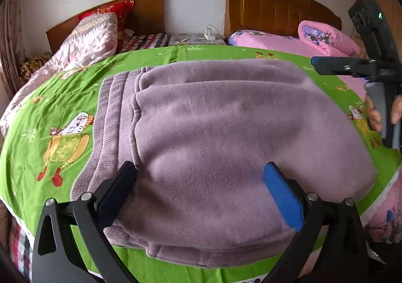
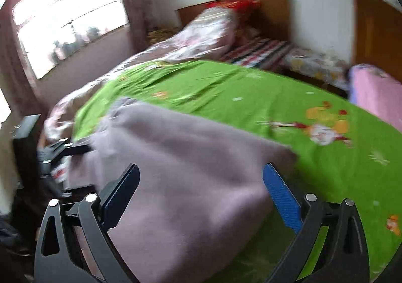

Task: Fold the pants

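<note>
- Left wrist view: the pants (image 1: 213,137) lie folded in a thick bundle on the green sheet (image 1: 50,96); the left claw (image 1: 201,192) is released, spread over the near edge. The fold looks finished.
- Right wrist view: the right claw (image 2: 201,195) gapes empty above the pants (image 2: 176,162); next, probably only a smoothing or withdrawal.

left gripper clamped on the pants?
No. In the left wrist view the left gripper stands wide open, its pads either side of the folded pants without pinching them.
</note>
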The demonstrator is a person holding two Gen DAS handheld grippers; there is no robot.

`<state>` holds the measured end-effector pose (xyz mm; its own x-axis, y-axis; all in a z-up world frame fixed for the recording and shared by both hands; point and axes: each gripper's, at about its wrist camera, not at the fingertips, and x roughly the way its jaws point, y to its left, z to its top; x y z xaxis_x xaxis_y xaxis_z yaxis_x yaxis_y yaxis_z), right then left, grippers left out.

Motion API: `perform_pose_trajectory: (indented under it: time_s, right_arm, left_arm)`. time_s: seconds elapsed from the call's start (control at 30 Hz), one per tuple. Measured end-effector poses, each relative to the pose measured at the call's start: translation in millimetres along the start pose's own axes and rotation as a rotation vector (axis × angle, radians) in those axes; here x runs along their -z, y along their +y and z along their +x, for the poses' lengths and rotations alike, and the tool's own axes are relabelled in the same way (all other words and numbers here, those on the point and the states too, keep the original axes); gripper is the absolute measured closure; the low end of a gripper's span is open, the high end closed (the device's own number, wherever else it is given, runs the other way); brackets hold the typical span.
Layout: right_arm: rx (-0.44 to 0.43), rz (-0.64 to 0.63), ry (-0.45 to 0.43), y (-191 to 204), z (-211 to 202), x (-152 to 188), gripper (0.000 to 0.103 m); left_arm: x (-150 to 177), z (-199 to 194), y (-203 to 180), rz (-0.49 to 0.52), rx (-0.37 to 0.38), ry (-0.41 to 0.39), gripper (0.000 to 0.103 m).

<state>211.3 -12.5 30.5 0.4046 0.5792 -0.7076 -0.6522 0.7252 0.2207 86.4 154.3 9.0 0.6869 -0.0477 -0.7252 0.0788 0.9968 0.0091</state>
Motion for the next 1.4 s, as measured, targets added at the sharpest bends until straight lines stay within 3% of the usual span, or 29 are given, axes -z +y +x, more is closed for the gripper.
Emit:
perform_pose_trajectory:
  time_s: [0.13,0.27,0.33,0.43,0.53,0.63,0.77,0.87,0.93,1.03,1.07,1.2,1.27,1.33,1.4]
  right_arm:
    - [0.052,-0.067,0.109,-1.1,35.0,-0.6,0.007]
    - [0.181,0.122,0.043,-35.7,30.3,-2.8,0.007]
    - [0.160,0.153,0.003,-30.8,16.8,-1.4,0.007]
    - [0.086,0.014,-0.006,10.3,2.3,4.6,0.007]
    - [0.025,-0.095,0.077,37.3,7.7,15.9,0.007]
    - [0.102,-0.092,0.171,29.4,18.5,29.6,0.007]
    - [0.200,-0.017,0.079,31.0,-8.1,33.2,0.007]
    - [0.055,-0.030,-0.006,58.8,-30.0,40.9,0.006]
    - [0.019,-0.061,0.032,72.9,-26.2,52.2,0.006]
    - [0.119,-0.131,0.124,78.0,-7.6,74.6,0.006]
    - [0.163,-0.149,0.112,80.7,-9.4,80.6,0.006]
    - [0.158,-0.044,0.019,79.7,-35.2,87.5,0.006]
    - [0.145,-0.031,0.032,83.4,-40.0,97.9,0.006]
    - [0.190,-0.016,0.060,79.9,-38.3,107.1,0.006]
    - [0.236,0.014,0.029,82.7,-50.9,119.7,0.006]
  left_arm:
    - [0.4,-1.8,2.6,-0.002,0.017,0.000,0.002]
    - [0.5,-3.1,5.7,-0.001,0.041,0.006,0.002]
    - [1.2,-3.1,5.6,-0.001,0.043,0.003,0.002]
    - [1.7,-2.3,5.4,0.000,0.035,-0.001,0.002]
    - [1.6,-2.1,5.9,-0.002,0.034,-0.004,0.002]
    - [1.6,-2.6,5.6,-0.003,0.040,-0.003,0.002]
    - [2.2,-2.2,3.9,0.000,0.032,-0.006,0.002]
    - [2.1,-1.9,2.3,0.001,0.023,-0.006,0.002]
    - [2.0,-1.8,1.7,0.004,0.021,-0.006,0.002]
    - [1.8,-1.8,0.8,0.006,0.025,-0.005,0.002]
    - [1.8,-1.2,0.7,0.010,0.021,-0.004,0.002]
    - [2.0,-1.1,0.0,0.010,0.014,-0.007,0.002]
    - [1.7,-1.0,-0.4,0.007,0.010,-0.007,0.002]
    - [0.1,-3.7,-0.1,-0.007,0.009,-0.011,0.002]
    - [-0.1,-12.4,-1.4,-0.027,-0.018,-0.027,0.002]
